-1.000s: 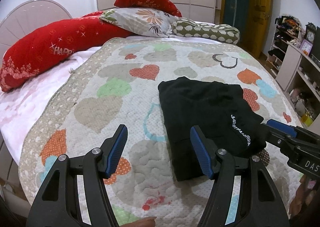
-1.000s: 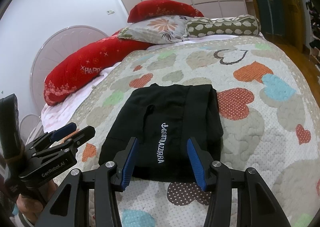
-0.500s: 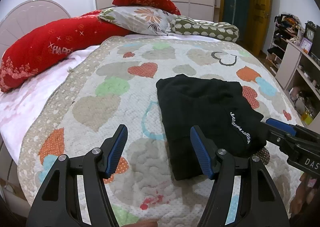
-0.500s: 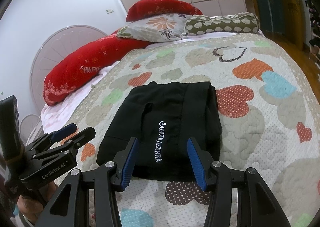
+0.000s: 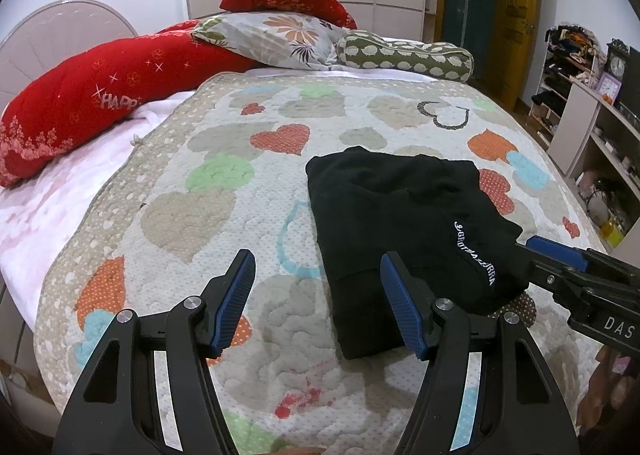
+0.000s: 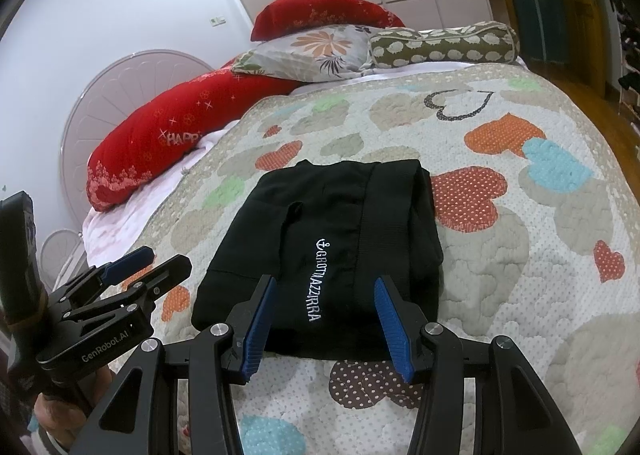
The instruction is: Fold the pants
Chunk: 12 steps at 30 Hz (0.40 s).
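The black pants (image 5: 400,223) lie folded into a compact rectangle on the heart-patterned quilt (image 5: 224,191), white lettering facing up; they also show in the right wrist view (image 6: 332,239). My left gripper (image 5: 318,295) is open and empty, just left of and in front of the pants' near edge. My right gripper (image 6: 326,319) is open and empty, hovering over the pants' near edge. The right gripper appears at the right in the left wrist view (image 5: 560,259); the left gripper appears at the left in the right wrist view (image 6: 132,267).
Red pillows (image 5: 92,107), a floral pillow (image 5: 276,39) and a green bolster (image 5: 404,55) lie at the head of the bed. Shelves (image 5: 588,103) with clutter stand to the right. A white headboard (image 6: 120,95) is on the left.
Both grippers have drawn back slightly from the folded pants; the pants have not moved. Both grippers stay open.
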Available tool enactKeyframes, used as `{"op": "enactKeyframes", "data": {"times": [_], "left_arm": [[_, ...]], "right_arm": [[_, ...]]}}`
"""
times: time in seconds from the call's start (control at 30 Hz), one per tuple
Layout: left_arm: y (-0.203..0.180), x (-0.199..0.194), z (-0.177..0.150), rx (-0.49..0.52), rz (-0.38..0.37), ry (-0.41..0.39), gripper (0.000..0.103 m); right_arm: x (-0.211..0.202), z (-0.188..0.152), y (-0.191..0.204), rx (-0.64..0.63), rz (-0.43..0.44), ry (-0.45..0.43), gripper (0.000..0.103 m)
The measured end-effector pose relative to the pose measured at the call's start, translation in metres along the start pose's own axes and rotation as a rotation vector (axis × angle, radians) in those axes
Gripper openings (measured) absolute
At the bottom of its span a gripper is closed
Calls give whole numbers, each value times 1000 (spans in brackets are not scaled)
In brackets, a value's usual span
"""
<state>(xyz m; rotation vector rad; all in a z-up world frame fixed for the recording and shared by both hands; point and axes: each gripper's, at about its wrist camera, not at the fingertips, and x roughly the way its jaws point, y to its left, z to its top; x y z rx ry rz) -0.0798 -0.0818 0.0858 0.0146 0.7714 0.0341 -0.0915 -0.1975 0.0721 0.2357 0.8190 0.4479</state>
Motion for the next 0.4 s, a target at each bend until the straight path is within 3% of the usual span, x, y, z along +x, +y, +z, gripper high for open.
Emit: {"op": "enactKeyframes", "data": {"times": [0.4], "left_arm": [[-1, 0, -2, -1, -46, -4, 65]], "right_arm": [[0, -3, -6, 9, -5, 15, 50]]}}
